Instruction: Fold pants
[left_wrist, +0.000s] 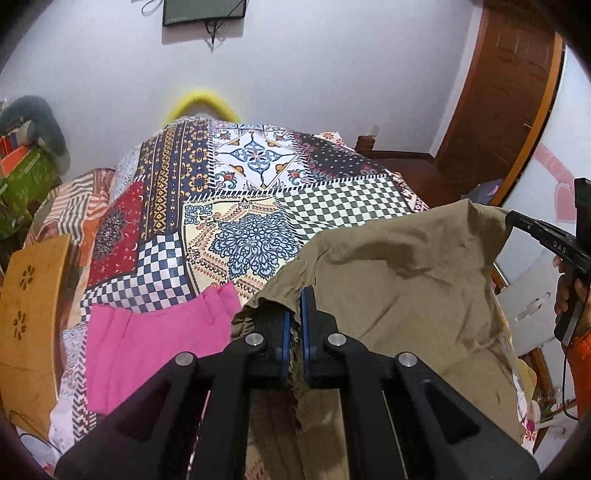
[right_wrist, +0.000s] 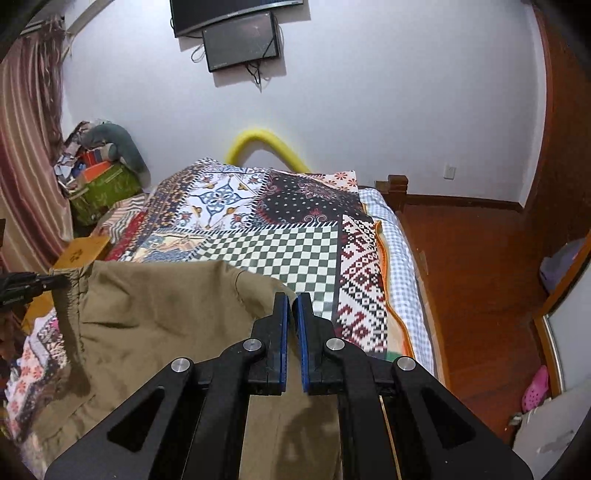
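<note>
Bed (right_wrist: 402, 258) fills the scene ahead of both grippers, covered by a patchwork bedspread (left_wrist: 255, 206) of checks, florals and geometric blocks. Blue gingham sheet shows along the bed edge to the right of the right gripper.

Khaki pants (left_wrist: 406, 266) hang between the two grippers, lifted off the bedspread, cloth sagging and creased between the two pinch points. In the right wrist view the pants (right_wrist: 155, 325) spread left of the jaws and drop below them.

Left gripper (left_wrist: 294, 295): jaws closed on a bunched edge of the pants, blue pads pressed onto the fabric. In the right wrist view its black tip (right_wrist: 55, 282) shows far left, clamped on the seam end of the cloth.

Right gripper (right_wrist: 291, 299): jaws nearly together, pinching a thin edge of the pants at the tips. From the left wrist view it (left_wrist: 517, 221) sits far right and higher, biting the upper corner of the cloth, with a hand (left_wrist: 569, 295) on its handle and an orange sleeve below.

Pink garment (left_wrist: 147, 332) lies flat on the bedspread just left of the left gripper, apart from the pants.

Wooden board (left_wrist: 33, 314) with cut-outs sits further left, at the bed edge.

Yellow curved tube (right_wrist: 266, 144) stands beyond the far end of the bed against the wall.

Two dark screens (right_wrist: 240, 40) are mounted on the wall above it.
</note>
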